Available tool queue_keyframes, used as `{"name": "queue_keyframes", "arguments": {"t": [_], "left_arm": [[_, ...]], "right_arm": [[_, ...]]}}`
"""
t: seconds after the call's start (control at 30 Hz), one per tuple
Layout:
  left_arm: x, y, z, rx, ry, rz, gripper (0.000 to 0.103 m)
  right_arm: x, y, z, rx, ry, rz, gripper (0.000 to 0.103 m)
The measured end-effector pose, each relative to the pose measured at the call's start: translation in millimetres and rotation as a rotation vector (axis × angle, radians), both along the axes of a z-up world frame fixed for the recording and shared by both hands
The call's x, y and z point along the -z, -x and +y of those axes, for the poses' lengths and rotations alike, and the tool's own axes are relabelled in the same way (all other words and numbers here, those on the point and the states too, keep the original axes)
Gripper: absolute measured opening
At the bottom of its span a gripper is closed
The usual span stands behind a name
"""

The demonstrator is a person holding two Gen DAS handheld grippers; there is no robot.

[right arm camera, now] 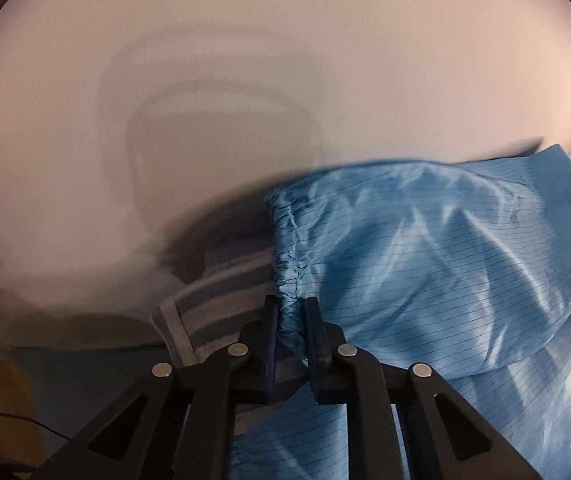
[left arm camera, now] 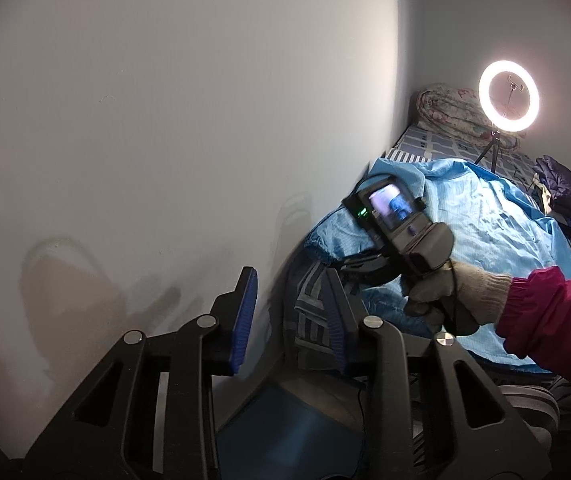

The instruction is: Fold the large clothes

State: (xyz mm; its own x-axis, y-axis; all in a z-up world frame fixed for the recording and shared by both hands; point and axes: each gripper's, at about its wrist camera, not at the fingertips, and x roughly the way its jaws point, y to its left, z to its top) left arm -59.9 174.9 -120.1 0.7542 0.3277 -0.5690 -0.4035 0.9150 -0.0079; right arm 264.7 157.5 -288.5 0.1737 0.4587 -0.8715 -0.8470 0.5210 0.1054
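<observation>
The white wall (left arm camera: 165, 120) fills most of what I see from both wrists. Below it runs the bed (left arm camera: 437, 146), covered in a striped sheet, pushed up against that wall. My big light-blue garment (right arm camera: 465, 280) lies spread over the bed, rumpled, its thin dark pinstripes catching the light; one gathered elastic cuff (right arm camera: 287, 264) points toward the wall side. At the far end of the bed sits a rolled floral quilt (left arm camera: 453, 112), and in front of it a glowing ring lamp (left arm camera: 508, 96) on a small tripod. Near the bed's outer edge there is a dark pile of folded clothes (left arm camera: 569, 200).

My right hand (left arm camera: 457, 296), in a pale knitted glove with a magenta sleeve (left arm camera: 553, 320) behind it, grips its tool low over the garment. My right claw (right arm camera: 291, 320) is closed tight on the elastic cuff, the cloth bunched between the blue pads.

My left claw (left arm camera: 291, 308) is partly open at the near corner of the bed, beside the wall. A patterned fold of sheet (left arm camera: 311, 312) shows in the gap, though the blur keeps me from saying whether the pads touch it.
</observation>
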Motion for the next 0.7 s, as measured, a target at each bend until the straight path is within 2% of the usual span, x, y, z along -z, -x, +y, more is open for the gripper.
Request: {"name": "queue_keyframes", "arguments": {"t": [0.1,0.23,0.33,0.43,0.47,0.53,0.6,0.7], "left_arm": [[-2.6,-0.4,-2.4,0.006,-0.005,-0.012,0.034],[-6.3,-3.6,-7.4,0.040,-0.014,-0.023,0.034],[-8.4,-6.6,-10.3,0.067,0.003,-0.041,0.034],[-8.0,-17.9,-13.1,0.119,0.054,-0.049,0.035],[-7.4,-23.0,-13.8,0.137,0.073,-0.047,0.037],[-6.1,-34.3,-17.1,0.174,0.114,-0.052,0.051],[-3.1,-48.6,-21.0,0.219,0.160,-0.049,0.057],[6.0,-77.1,-27.7,0.301,0.232,-0.024,0.070]], "right_arm": [[-22.3,-6.9,-21.5,0.052,-0.077,0.009,0.007],[-56.2,-3.7,-77.0,0.180,-0.236,0.027,0.006],[-70.6,7.6,-121.1,0.257,-0.298,0.011,0.006],[-76.8,22.6,-157.9,0.331,-0.334,0.010,0.006],[-76.5,27.4,-167.0,0.349,-0.341,0.018,0.006],[-68.0,38.1,-173.2,0.366,-0.338,0.044,0.007],[-55.4,43.4,-171.8,0.356,-0.295,0.068,0.007],[-51.5,53.0,-188.1,0.329,-0.229,0.098,0.022]]}}
